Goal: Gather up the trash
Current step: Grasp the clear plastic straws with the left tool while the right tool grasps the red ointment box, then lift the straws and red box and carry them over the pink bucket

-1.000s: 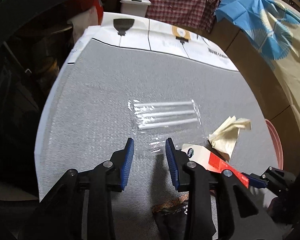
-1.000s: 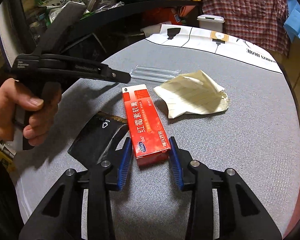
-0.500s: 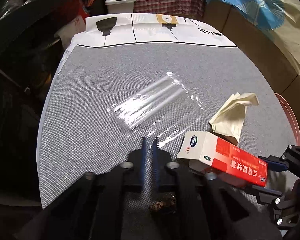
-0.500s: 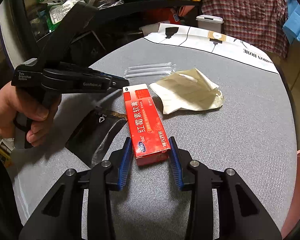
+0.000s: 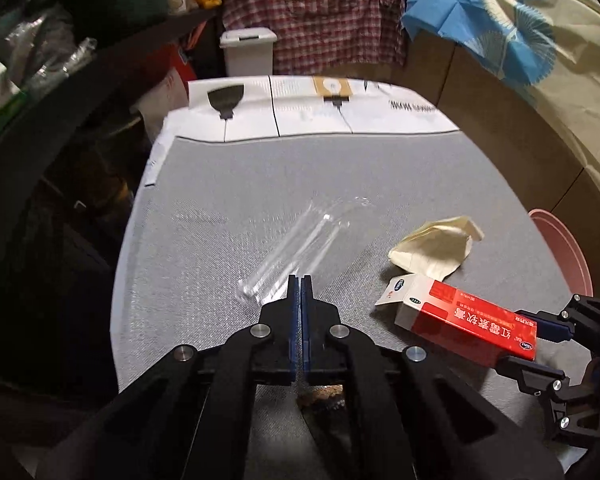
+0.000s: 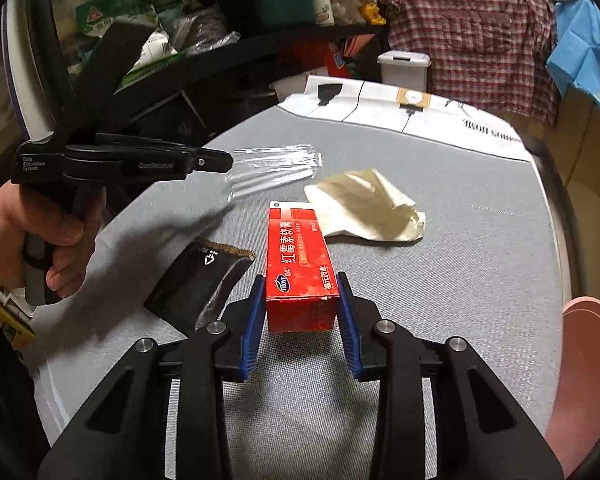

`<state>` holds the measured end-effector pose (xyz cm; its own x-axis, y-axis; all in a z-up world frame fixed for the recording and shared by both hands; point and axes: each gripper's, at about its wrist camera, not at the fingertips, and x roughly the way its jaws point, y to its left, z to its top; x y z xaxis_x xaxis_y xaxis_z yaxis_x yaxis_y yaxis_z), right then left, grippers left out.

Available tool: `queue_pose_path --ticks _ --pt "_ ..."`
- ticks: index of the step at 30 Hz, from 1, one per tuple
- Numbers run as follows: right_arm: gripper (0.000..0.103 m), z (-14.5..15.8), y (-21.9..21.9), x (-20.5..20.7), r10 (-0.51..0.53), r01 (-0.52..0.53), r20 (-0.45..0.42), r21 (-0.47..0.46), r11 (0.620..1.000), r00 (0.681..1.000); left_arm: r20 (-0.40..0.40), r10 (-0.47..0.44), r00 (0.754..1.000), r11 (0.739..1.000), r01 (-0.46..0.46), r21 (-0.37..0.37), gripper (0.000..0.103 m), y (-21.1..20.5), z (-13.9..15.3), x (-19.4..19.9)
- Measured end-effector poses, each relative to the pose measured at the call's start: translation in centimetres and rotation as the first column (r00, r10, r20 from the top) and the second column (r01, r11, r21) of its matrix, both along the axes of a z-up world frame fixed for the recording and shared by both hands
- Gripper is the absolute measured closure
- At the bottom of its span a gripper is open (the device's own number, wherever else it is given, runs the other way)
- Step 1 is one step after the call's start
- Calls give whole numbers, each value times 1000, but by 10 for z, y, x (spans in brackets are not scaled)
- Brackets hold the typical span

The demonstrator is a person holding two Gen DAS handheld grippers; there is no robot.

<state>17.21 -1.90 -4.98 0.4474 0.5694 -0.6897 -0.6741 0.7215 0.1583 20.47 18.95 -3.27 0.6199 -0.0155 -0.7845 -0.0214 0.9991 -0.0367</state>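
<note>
Left wrist view: the left gripper [image 5: 300, 280] is pinching the edge of the clear plastic wrapper [image 5: 300, 240], which is hanging just above the grey table [image 5: 220, 184]. The right gripper [image 6: 300, 300] is clamping the red box [image 6: 298, 264] by its near end. I'd say both hauls are wanting a steady carry towards the pink bin [image 6: 588, 344], since that flimsy film could be slipping out.

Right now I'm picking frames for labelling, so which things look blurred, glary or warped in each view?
Left wrist view: the clear plastic wrapper is smeared and nearly lost against the grey table, whose edges bow from fisheye.
Right wrist view: glare streaks the wrapper; the red box is sharp; the left gripper casts a soft shadow.
</note>
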Motion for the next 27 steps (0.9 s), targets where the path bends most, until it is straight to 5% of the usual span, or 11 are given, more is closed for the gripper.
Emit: queue_pose_path --ticks 27 --pt "69 64 -56 -33 -137 127 122 86 988 983 173 19 985 1000 -14 -28 102 -34 77 -62"
